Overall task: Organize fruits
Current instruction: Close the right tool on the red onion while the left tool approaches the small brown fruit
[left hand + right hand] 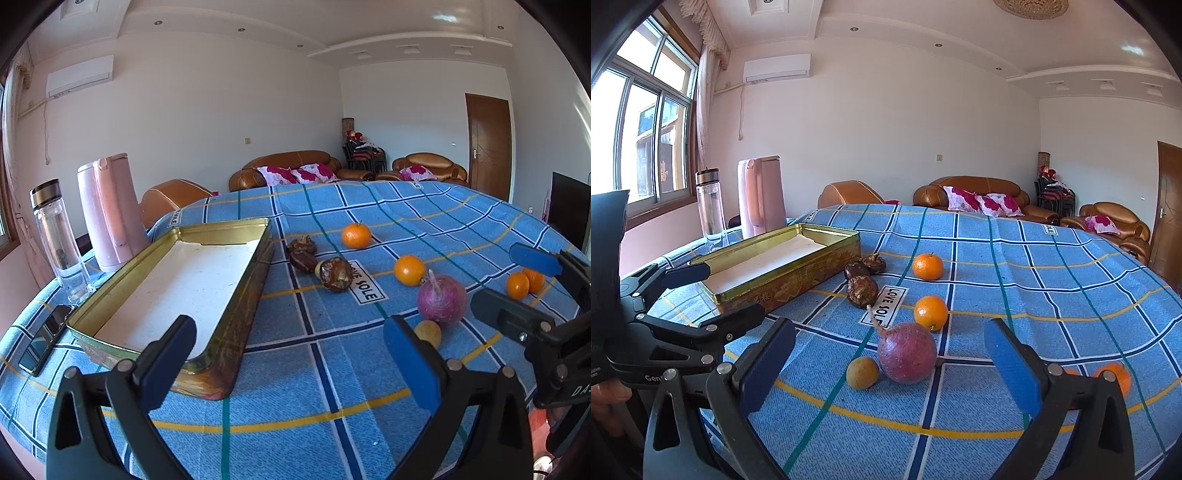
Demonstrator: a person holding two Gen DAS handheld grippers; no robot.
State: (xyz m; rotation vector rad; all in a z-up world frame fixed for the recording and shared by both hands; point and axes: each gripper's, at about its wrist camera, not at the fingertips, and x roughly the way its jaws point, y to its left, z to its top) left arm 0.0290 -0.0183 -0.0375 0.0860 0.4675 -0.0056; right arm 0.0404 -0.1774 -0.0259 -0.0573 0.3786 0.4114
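Observation:
An empty gold tin tray (236, 295) (798, 280) lies on the left of the blue checked tablecloth. Three brown water chestnuts (335, 274) (861, 290) sit by its right wall. Oranges (356, 235) (409, 270) (927, 266) (931, 312) lie beyond, and two more (517, 285) (1115, 373) at the right. A purple round fruit (441, 300) (907, 356) touches a small tan fruit (428, 332) (862, 372). My left gripper (291, 362) (735, 291) hovers open at the tray's near corner. My right gripper (890, 365) (495, 275) is open, just short of the purple fruit.
A pink kettle (110, 210) and a glass bottle (57, 236) stand behind the tray at the table's left edge. A dark phone (44, 341) lies left of the tray. Brown sofas (288, 170) stand beyond the far edge.

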